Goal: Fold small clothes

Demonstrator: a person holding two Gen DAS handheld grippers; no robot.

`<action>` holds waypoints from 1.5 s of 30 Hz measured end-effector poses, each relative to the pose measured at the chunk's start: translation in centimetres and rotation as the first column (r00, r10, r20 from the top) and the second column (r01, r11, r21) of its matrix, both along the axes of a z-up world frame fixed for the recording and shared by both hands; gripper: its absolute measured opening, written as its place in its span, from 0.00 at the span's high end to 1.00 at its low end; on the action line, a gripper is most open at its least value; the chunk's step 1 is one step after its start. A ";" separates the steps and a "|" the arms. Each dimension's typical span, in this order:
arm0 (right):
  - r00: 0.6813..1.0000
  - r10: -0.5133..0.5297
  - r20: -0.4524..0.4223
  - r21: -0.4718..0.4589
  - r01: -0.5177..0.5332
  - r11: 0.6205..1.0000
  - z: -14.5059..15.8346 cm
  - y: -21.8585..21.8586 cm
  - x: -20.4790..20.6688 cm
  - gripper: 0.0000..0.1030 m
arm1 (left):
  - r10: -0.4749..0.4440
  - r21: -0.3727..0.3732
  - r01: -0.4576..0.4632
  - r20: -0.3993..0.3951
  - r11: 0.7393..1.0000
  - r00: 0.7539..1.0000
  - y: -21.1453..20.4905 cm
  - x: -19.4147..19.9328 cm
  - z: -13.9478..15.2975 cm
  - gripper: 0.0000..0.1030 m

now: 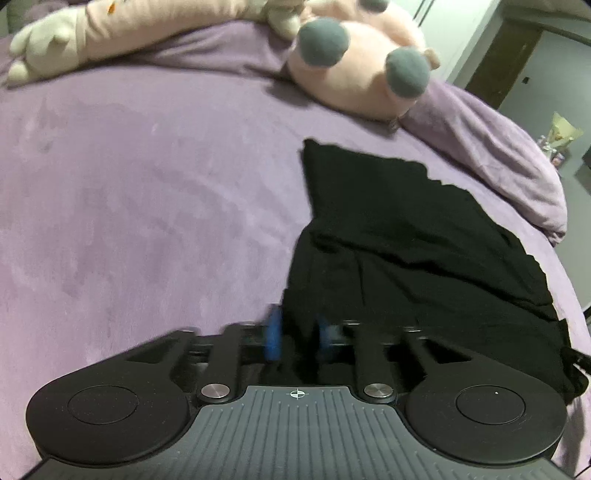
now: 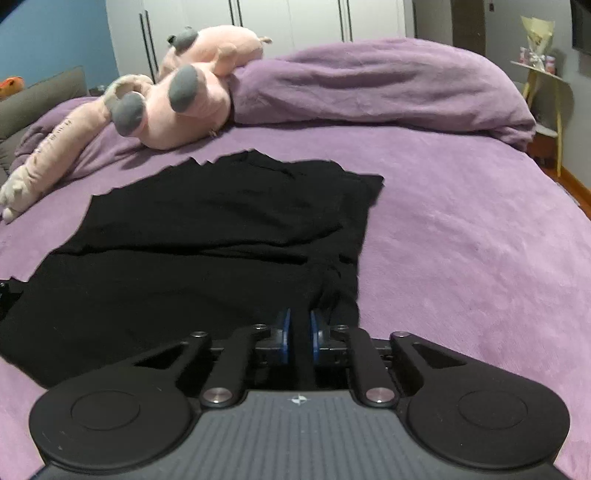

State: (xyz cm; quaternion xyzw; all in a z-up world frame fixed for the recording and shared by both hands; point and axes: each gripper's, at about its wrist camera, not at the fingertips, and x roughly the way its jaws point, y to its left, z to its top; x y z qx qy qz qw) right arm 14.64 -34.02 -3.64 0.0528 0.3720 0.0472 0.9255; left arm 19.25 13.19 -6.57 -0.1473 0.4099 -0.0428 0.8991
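bedroom scene, purple blanket [image 2: 461, 240] covers the bed, pink plush toy [image 2: 192, 99] at the far side near a bunched-up duvet [image 2: 369, 85], white wardrobe doors [image 2: 295, 18] behind. black garment [image 2: 207, 221] lies spread flat on the blanket, mid bed. left gripper [image 1: 295, 338] clamped on the near left corner of the cloth, blue pads [image 1: 274, 338] pinching fabric. right gripper [image 2: 300, 334] clamped on the near right corner, fabric bunched between its pads. step looks like grasp done, start of a fold. next move likely calls for lifting both near corners together and carrying them toward the far edge, keeping the hem level so the cloth lands square, not skewed
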 end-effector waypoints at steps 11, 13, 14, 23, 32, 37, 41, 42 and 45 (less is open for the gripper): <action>1.000 0.029 0.001 0.057 -0.029 0.998 0.1 -0.2 -0.1 0.90 | -0.054 0.030 0.050 0.116 0.998 0.992 -1.4 -2.0 1.9 0.81; 0.999 0.026 -0.018 0.067 -0.025 0.997 -0.4 -0.2 0.2 0.89 | -0.054 0.040 0.050 0.091 0.998 0.994 -1.5 -1.7 1.4 0.76; 1.000 0.023 -0.019 0.070 -0.022 0.997 -0.5 -0.2 0.3 0.89 | -0.060 0.033 0.057 0.075 0.998 0.995 -1.5 -1.5 1.0 0.75; 1.000 -0.002 -0.030 0.108 0.006 0.994 -1.5 -0.4 1.2 0.84 | -0.080 0.033 0.079 0.032 0.996 0.996 -1.9 -1.1 -0.1 0.58; 0.999 -0.031 -0.039 0.088 0.034 0.996 -1.7 0.1 1.9 0.88 | -0.051 0.054 0.051 0.007 0.997 0.999 -2.1 -0.7 -0.1 0.72; 0.999 -0.050 -0.003 0.063 0.051 0.997 -0.2 0.4 1.5 0.95 | 0.012 0.042 -0.012 0.006 0.999 1.000 -1.1 -0.7 0.7 0.93; 0.995 -0.047 0.083 0.097 0.039 0.995 2.8 0.0 1.0 0.96 | 0.009 -0.018 -0.007 0.095 1.000 0.995 -0.6 -0.6 4.0 0.93; 0.993 -0.044 0.108 0.100 0.033 0.994 3.6 -0.1 1.0 0.96 | 0.006 -0.028 -0.003 0.123 1.000 0.992 -0.6 -0.4 5.0 0.93; 0.980 -0.065 0.189 0.101 0.046 0.994 6.1 -0.3 2.0 0.96 | 0.005 -0.031 0.002 0.220 1.000 0.976 -1.1 1.0 8.2 0.93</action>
